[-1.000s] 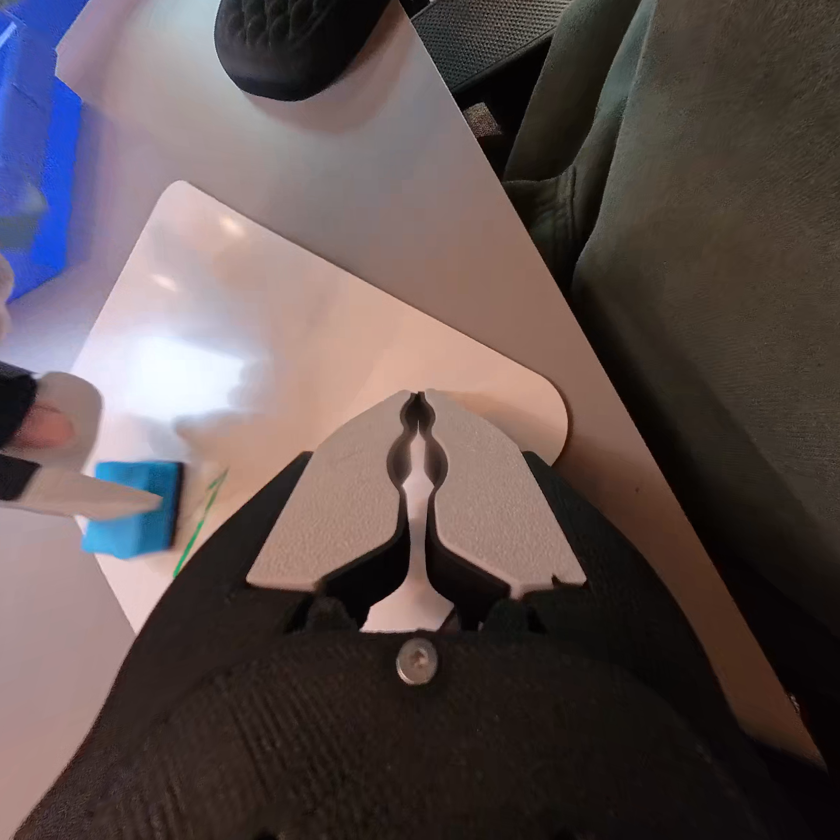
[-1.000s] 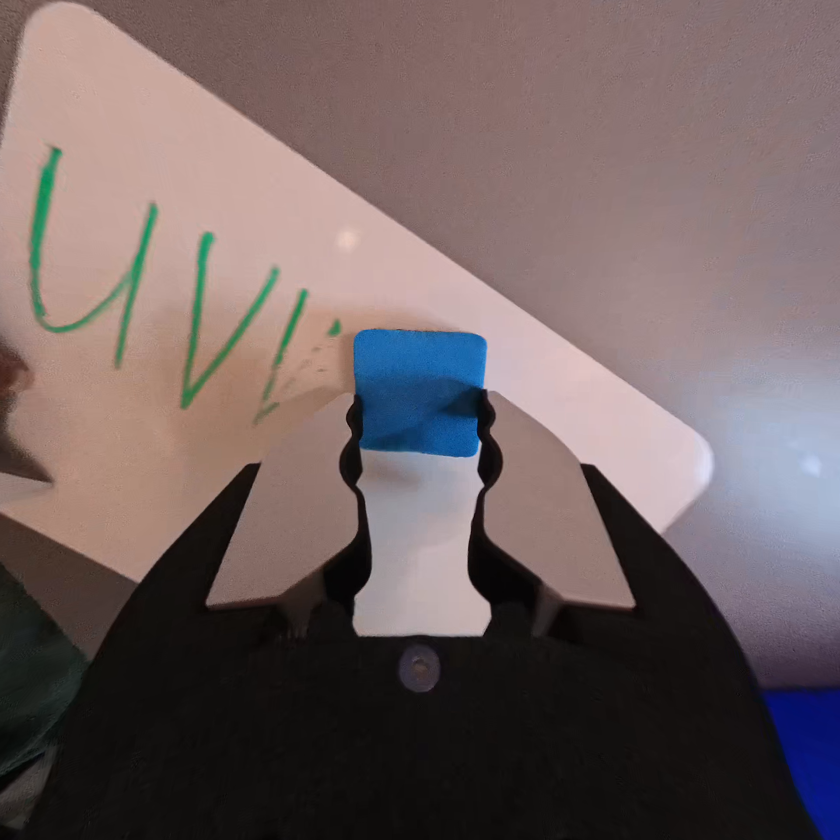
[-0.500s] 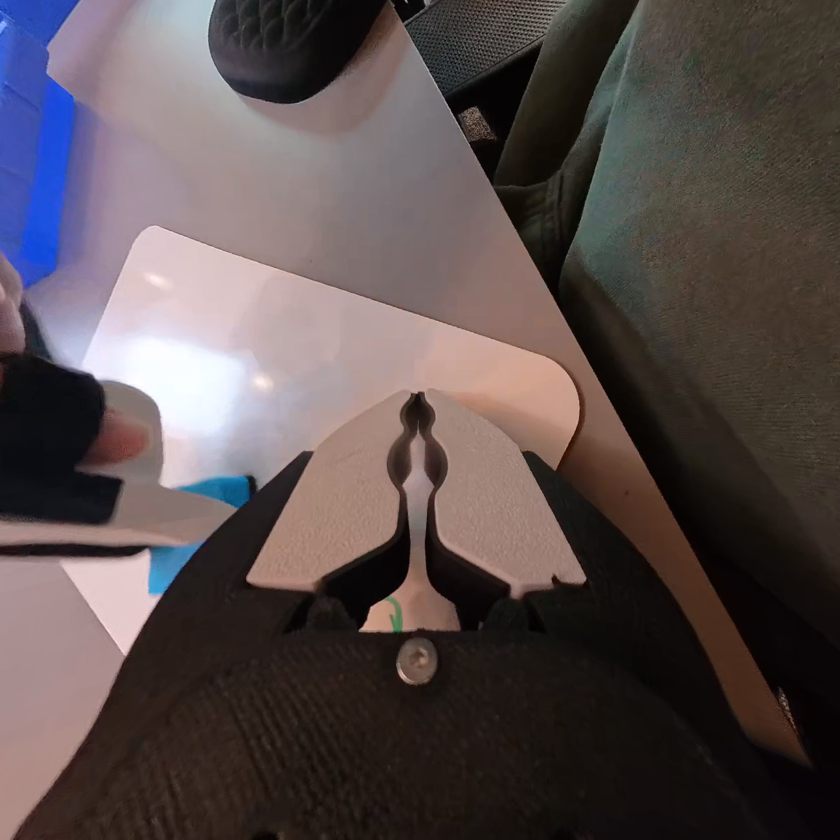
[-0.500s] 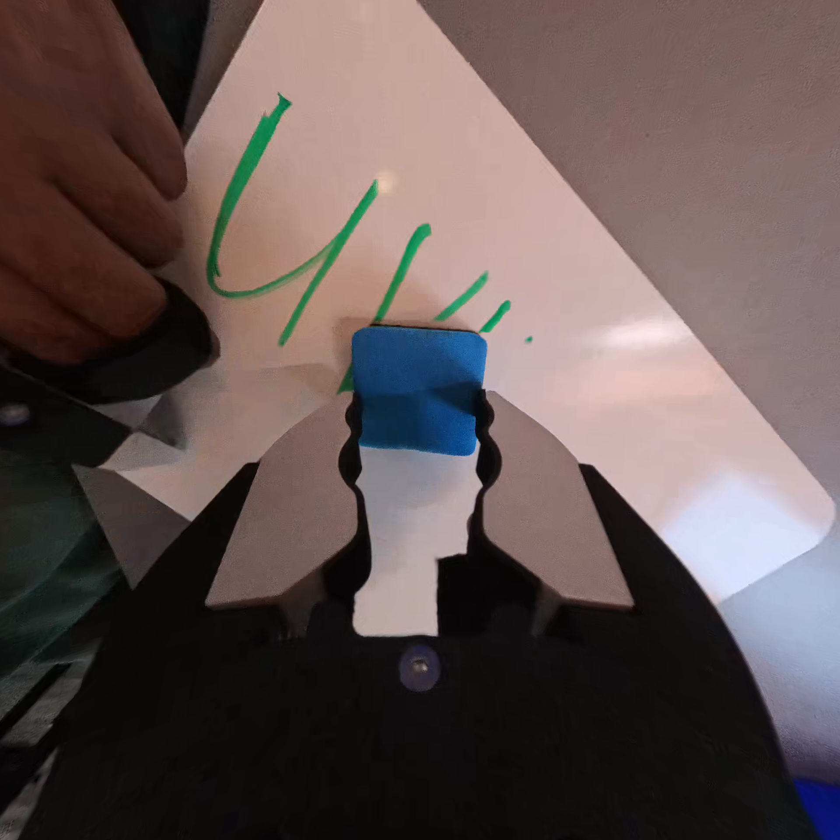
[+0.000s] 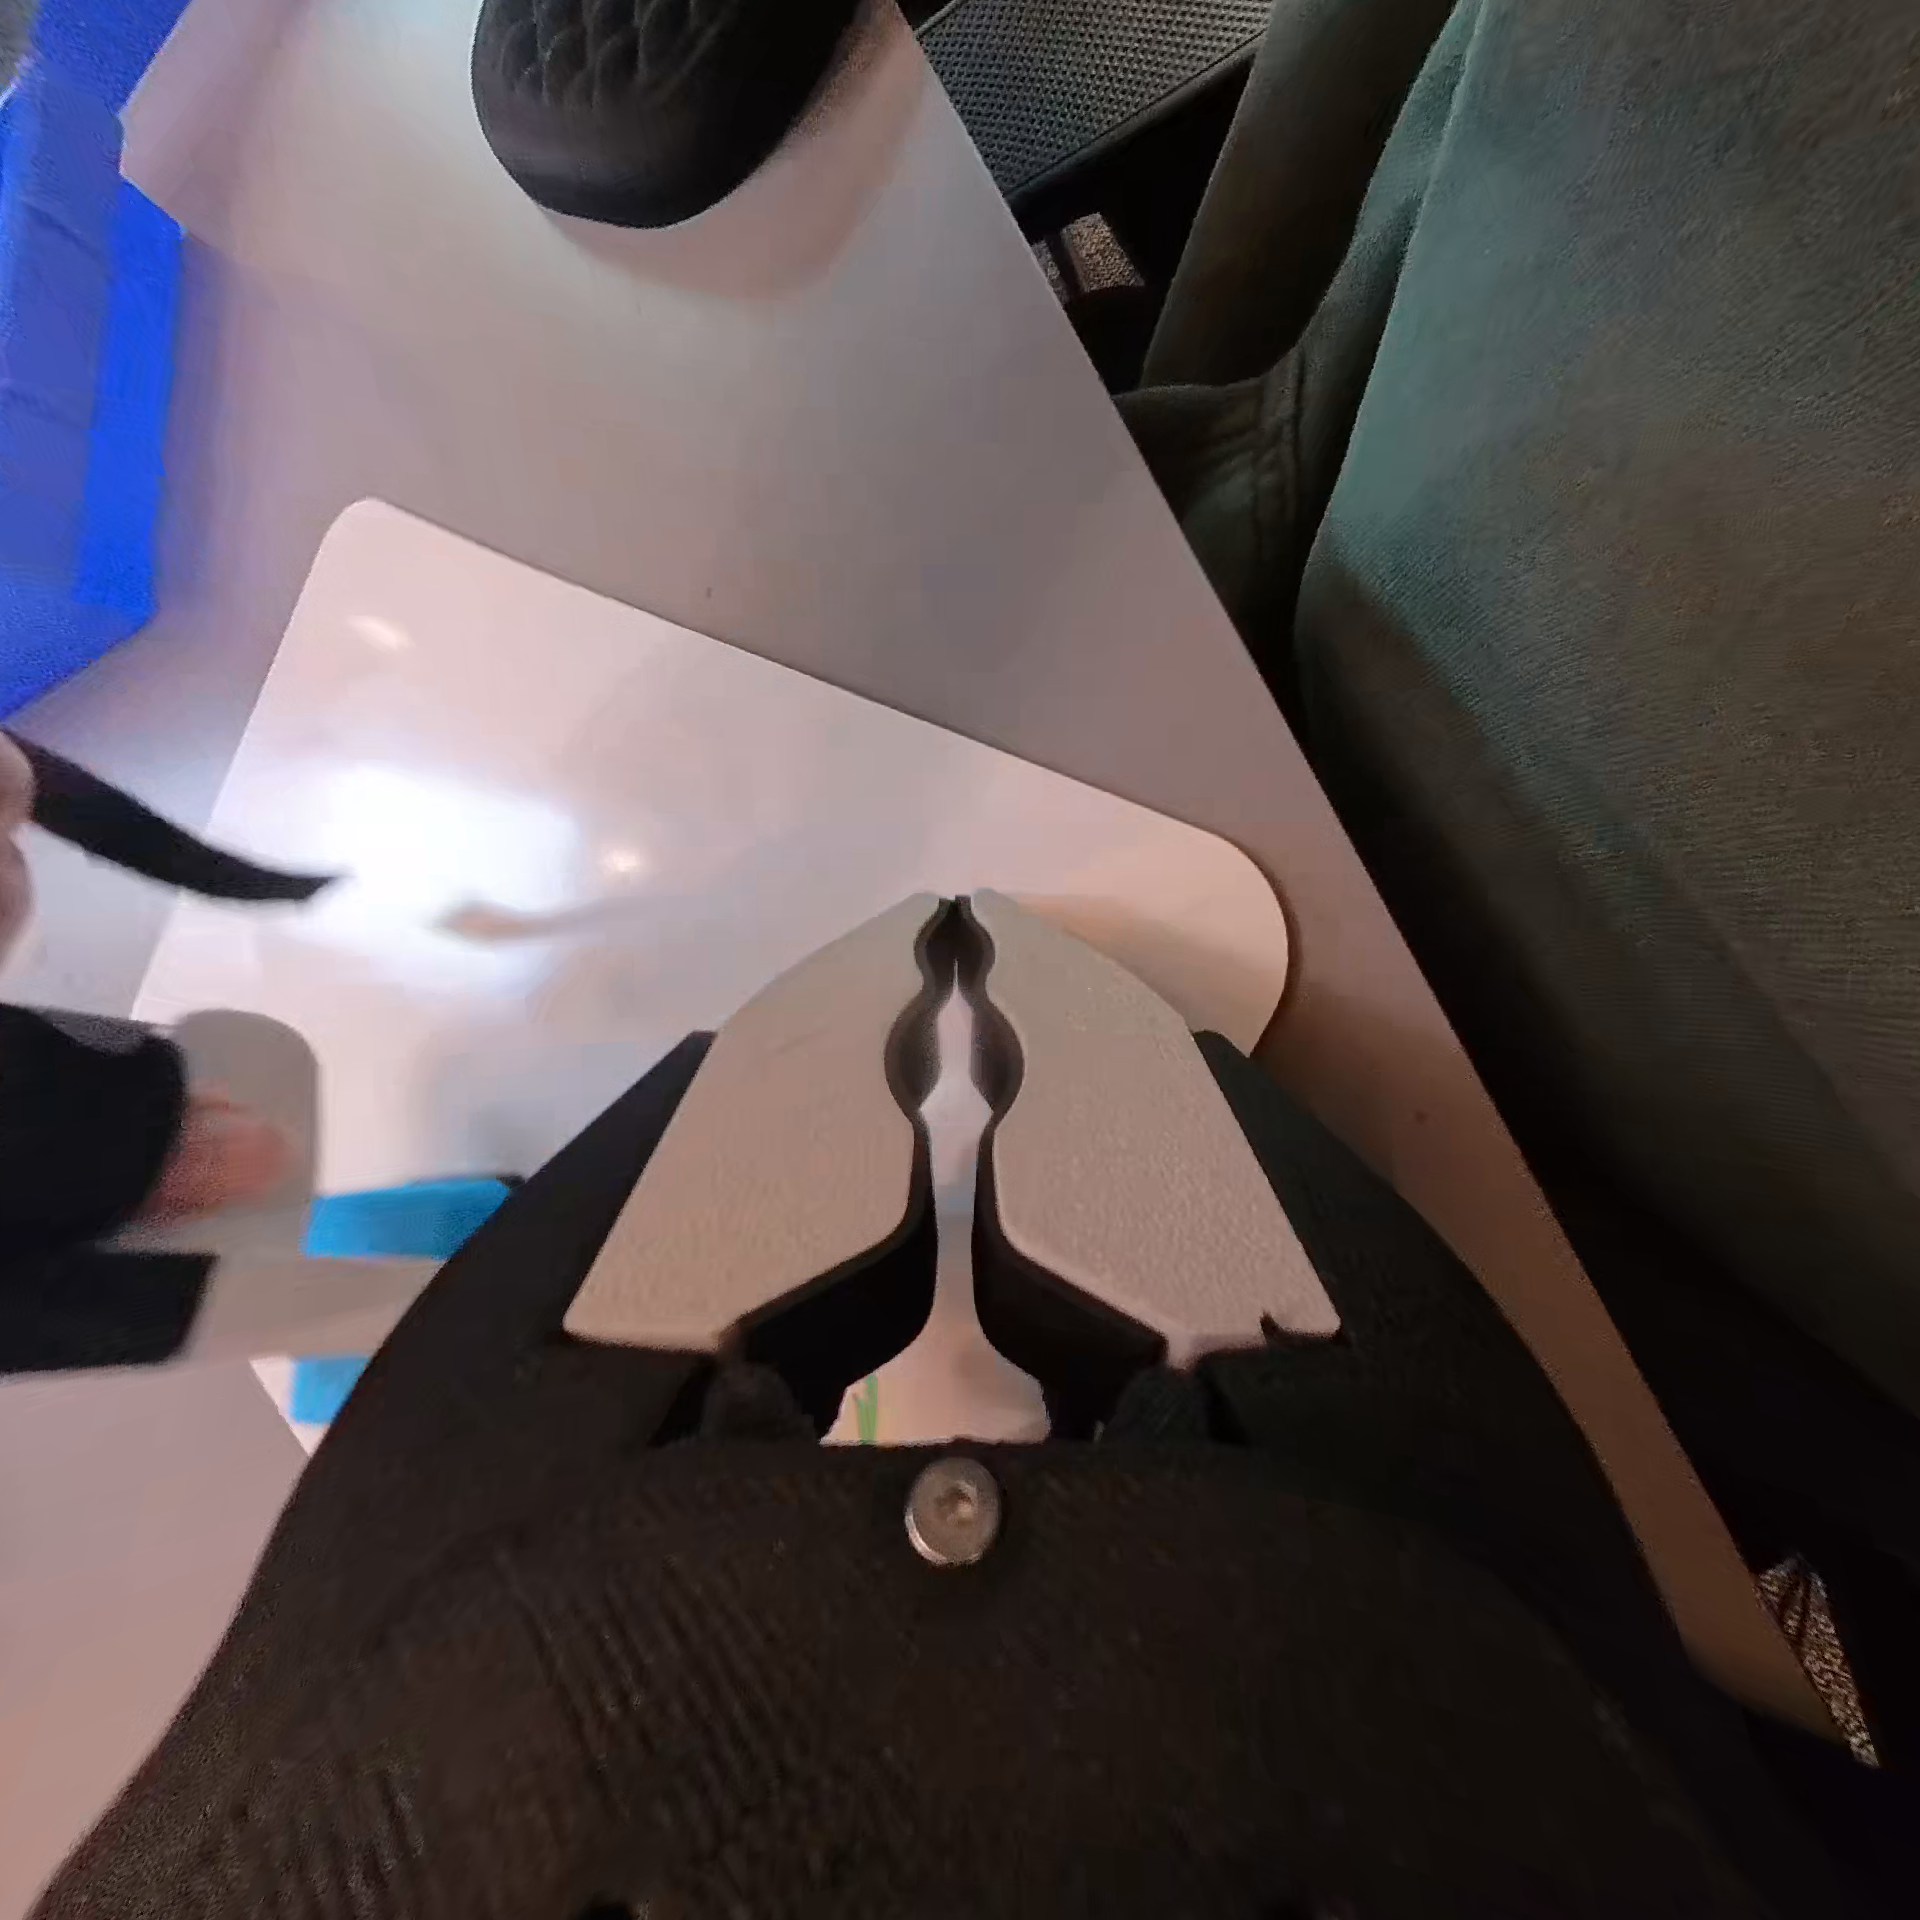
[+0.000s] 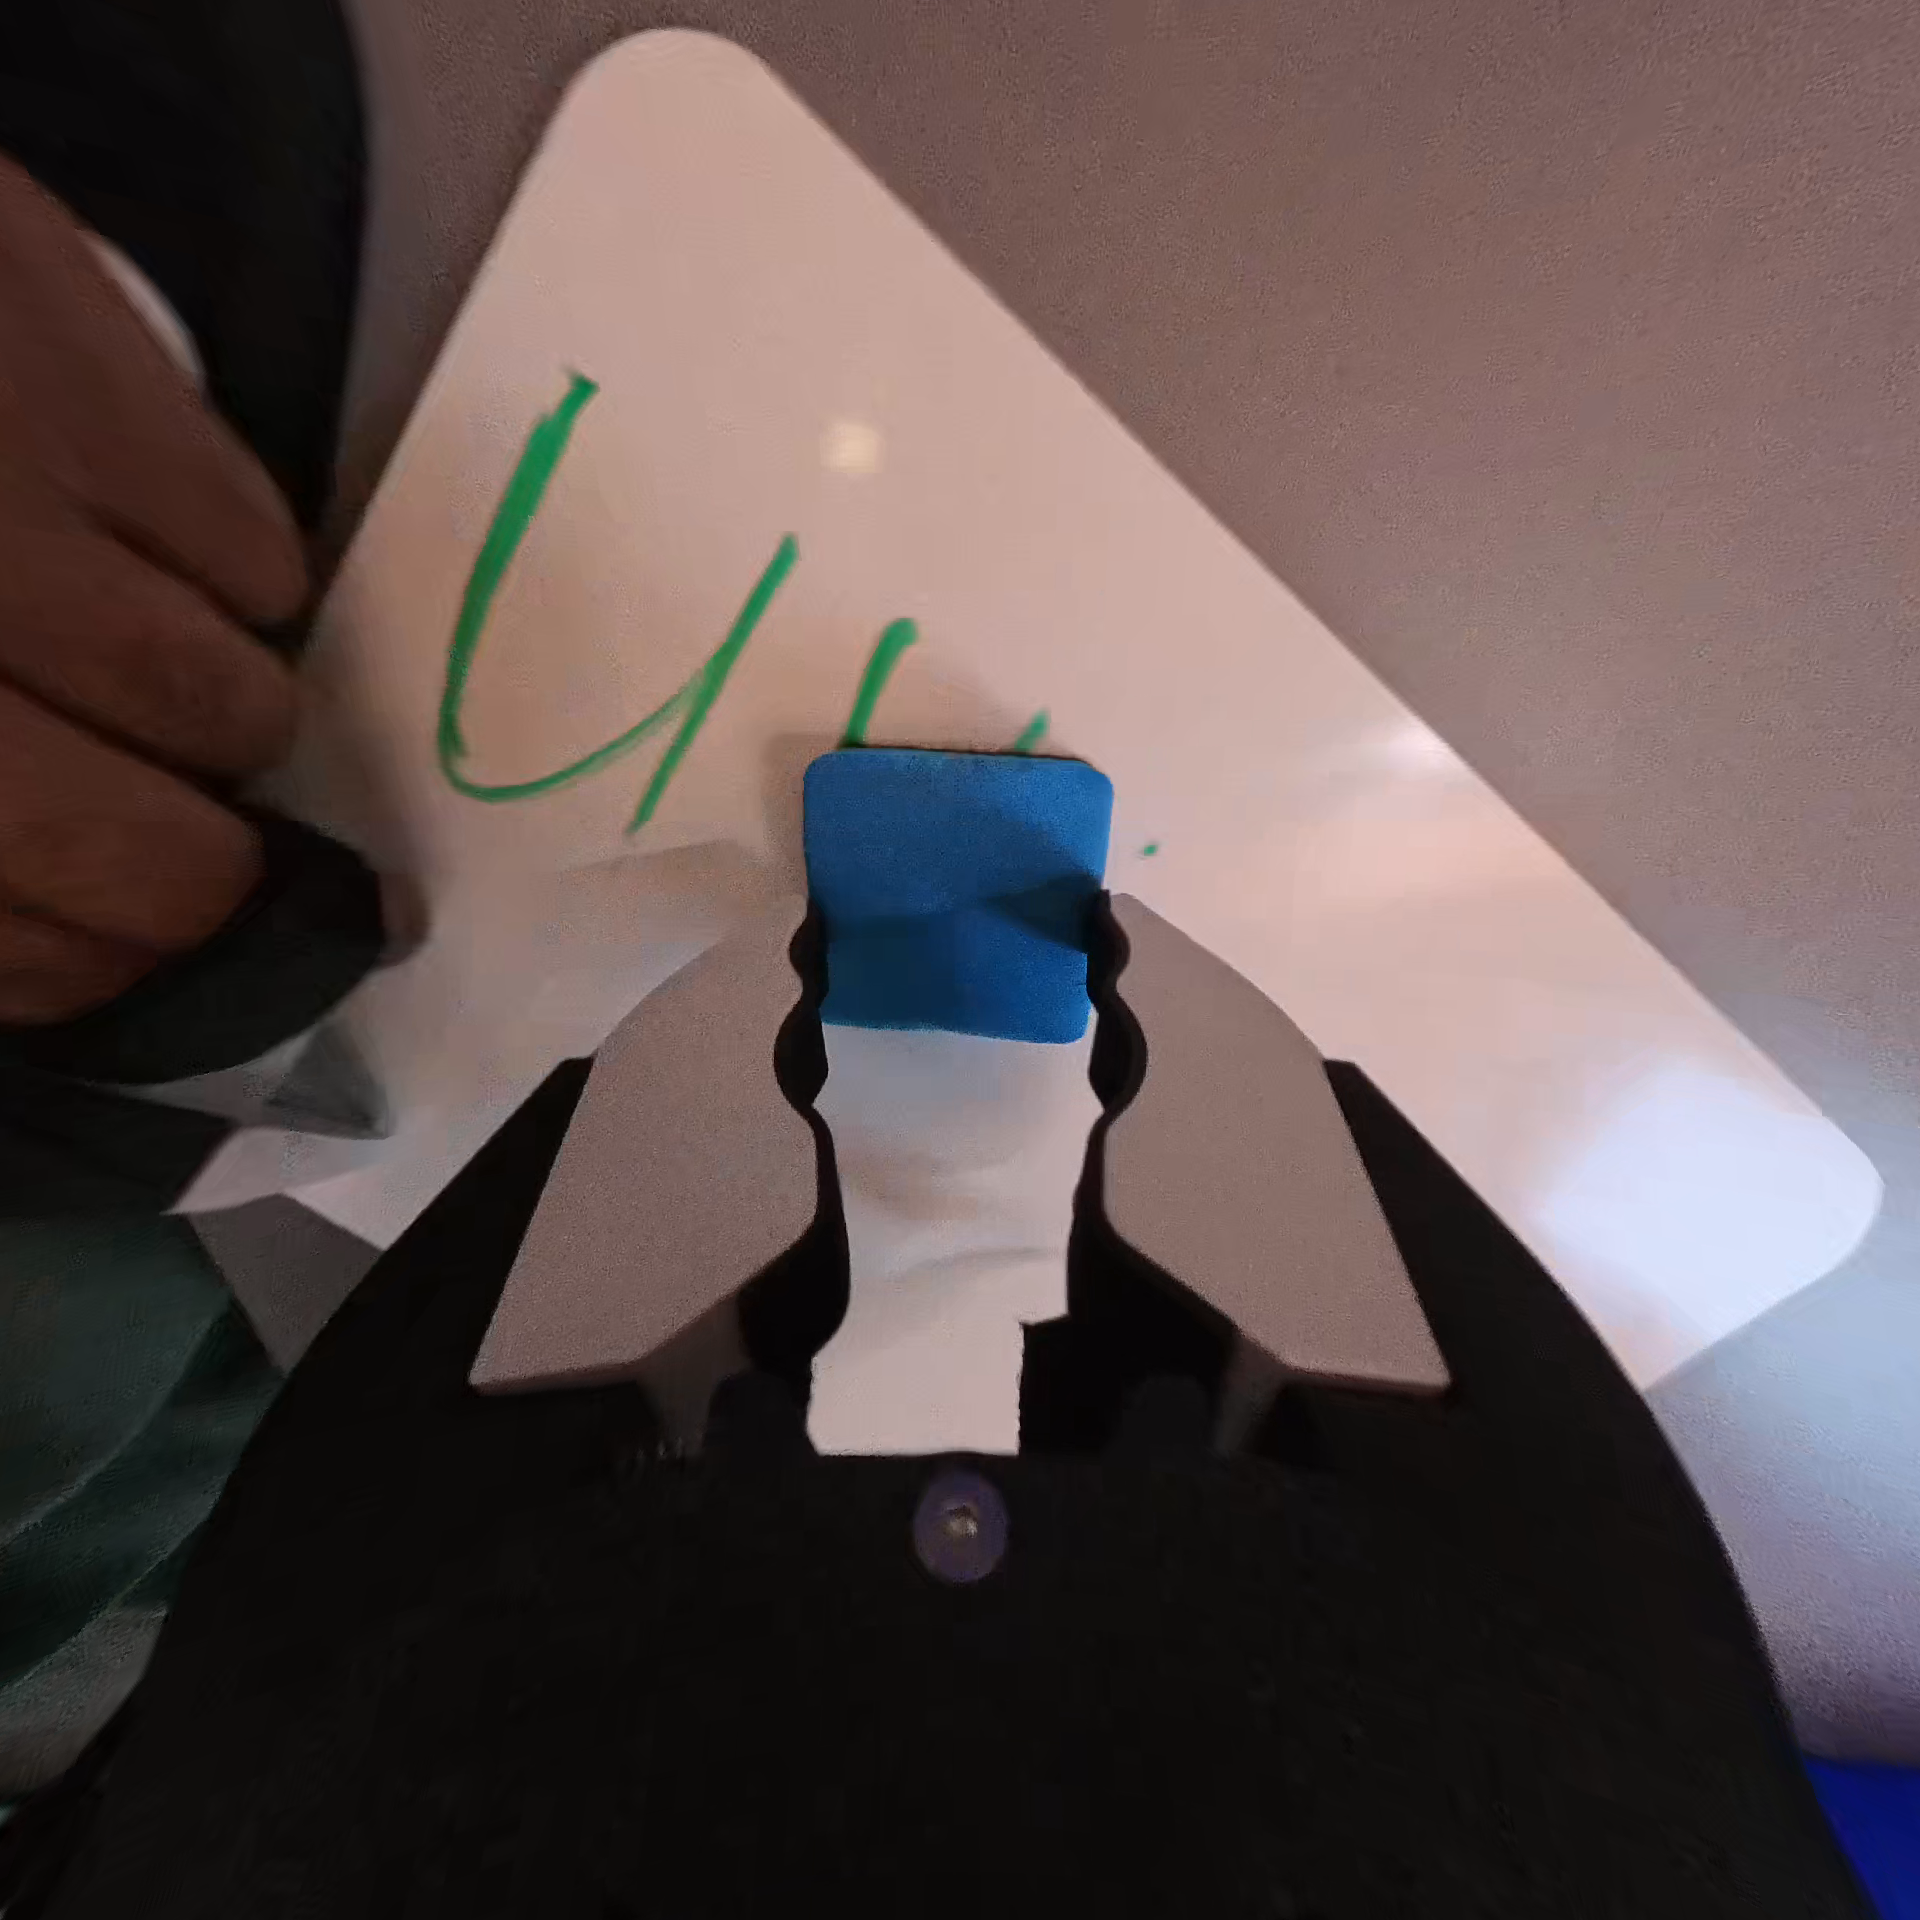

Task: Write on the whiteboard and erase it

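Note:
A white whiteboard lies flat on the grey table and bears green marker strokes on its left part. My right gripper is shut on a blue eraser pressed on the board, covering part of the strokes. In the left wrist view the whiteboard shows, with the blue eraser and the right gripper's fingers at the left. My left gripper is shut and empty, low over the board's near corner. A hand shows at the board's left edge.
A blue bin stands at the far left of the table. A black chair armrest overhangs the table's far edge. A person's green clothing lies along the table's right edge.
The eraser has slid left over the board onto the green strokes, wiping out the right-hand ones. The left gripper has stayed shut over the board's corner.

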{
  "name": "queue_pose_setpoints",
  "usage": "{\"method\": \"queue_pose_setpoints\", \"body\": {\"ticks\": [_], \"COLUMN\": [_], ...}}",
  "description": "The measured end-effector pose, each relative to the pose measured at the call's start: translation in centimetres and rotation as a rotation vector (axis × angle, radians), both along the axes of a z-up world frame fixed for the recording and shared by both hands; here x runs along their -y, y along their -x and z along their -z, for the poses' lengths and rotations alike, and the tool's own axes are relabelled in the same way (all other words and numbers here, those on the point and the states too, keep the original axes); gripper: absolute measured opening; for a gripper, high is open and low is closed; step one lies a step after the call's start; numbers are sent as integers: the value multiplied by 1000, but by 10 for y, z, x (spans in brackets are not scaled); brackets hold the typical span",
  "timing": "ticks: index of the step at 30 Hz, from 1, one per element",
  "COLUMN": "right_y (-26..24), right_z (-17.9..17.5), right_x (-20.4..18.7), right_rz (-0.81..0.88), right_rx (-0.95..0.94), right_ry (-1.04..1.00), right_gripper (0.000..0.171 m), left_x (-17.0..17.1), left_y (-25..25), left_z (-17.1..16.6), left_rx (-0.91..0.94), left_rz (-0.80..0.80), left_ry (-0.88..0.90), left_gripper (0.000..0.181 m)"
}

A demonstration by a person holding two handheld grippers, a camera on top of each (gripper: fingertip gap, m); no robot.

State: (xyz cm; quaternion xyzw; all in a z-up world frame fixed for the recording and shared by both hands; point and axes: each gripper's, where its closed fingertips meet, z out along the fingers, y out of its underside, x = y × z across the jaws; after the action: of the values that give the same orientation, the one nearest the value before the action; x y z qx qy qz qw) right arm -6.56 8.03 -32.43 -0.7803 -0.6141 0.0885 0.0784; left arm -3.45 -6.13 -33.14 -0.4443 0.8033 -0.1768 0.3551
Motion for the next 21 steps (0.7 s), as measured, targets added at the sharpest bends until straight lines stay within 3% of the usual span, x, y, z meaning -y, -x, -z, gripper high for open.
{"method": "queue_pose_setpoints", "body": {"ticks": [3, 6, 9, 11, 13, 16, 18, 21], "right_y": [-43, -80, -54, -22, -10, -59, -83, -58], "right_z": [0, -1, -2, -1, -1, -2, -1, -1], "right_x": [-32, -8, 46, 53, 23, -32, -11, 54], "right_rz": [120, 139, -2, -78, -5, 204, 230, 56], "right_rx": [36, 91, 85, 49, -4, 27, 38, 40], "right_ry": [-11, -1, 41, 18, 18, -18, 38, 74], "right_gripper": [49, 48, 49, 49, 49, 49, 49, 49], "left_x": [-3, -5, -2, 1, 2, 1, 2, 2], "left_y": [4, 8, 8, 6, 5, 5, 5, 5], "left_z": [0, 0, 0, 0, 0, 0, 0, 0], "left_rx": [-6, -11, -2, 0, 0, 2, 5, 6], "left_rz": [-8, -17, -12, -7, -11, -18, -16, -17], "left_ry": [4, 14, 7, 14, 9, -3, 1, 24], "left_gripper": [0, 0, 0, 0, 1, 0, 0, 0]}}
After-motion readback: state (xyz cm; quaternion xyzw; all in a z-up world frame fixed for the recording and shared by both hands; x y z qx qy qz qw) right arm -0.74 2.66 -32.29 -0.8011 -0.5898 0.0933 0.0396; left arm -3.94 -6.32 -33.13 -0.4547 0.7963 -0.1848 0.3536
